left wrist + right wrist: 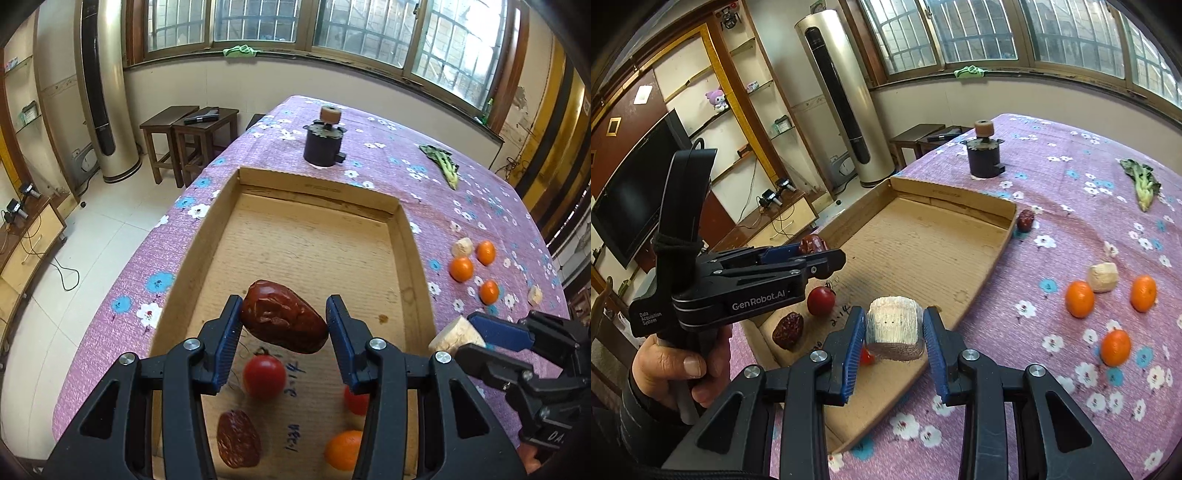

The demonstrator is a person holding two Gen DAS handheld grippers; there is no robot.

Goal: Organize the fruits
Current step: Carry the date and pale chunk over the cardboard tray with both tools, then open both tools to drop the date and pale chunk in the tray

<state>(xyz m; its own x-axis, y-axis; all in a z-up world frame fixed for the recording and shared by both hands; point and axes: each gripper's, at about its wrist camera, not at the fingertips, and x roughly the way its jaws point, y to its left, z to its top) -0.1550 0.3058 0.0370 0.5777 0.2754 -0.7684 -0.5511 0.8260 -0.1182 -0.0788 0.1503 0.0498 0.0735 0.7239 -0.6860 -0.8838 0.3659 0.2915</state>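
My left gripper (284, 319) is shut on a wrinkled red date (284, 317) and holds it above the cardboard tray (321, 236). In the tray lie a red tomato (264, 376), another date (238, 439), an orange (343, 450) and a second tomato (354, 400). My right gripper (894, 326) is shut on a pale cut chunk (894, 325) over the tray's near right edge (982, 291). It shows at the right of the left wrist view (476, 338). Three oranges (1079, 299) and a pale chunk (1102, 277) lie on the purple cloth.
A dark pot (984, 158) with a cork-like knob stands behind the tray. A leafy green (1143, 184) lies at the far right. One date (1025, 220) rests outside the tray's far right corner. Stools (184, 140) and a tower air conditioner (107, 92) stand left of the table.
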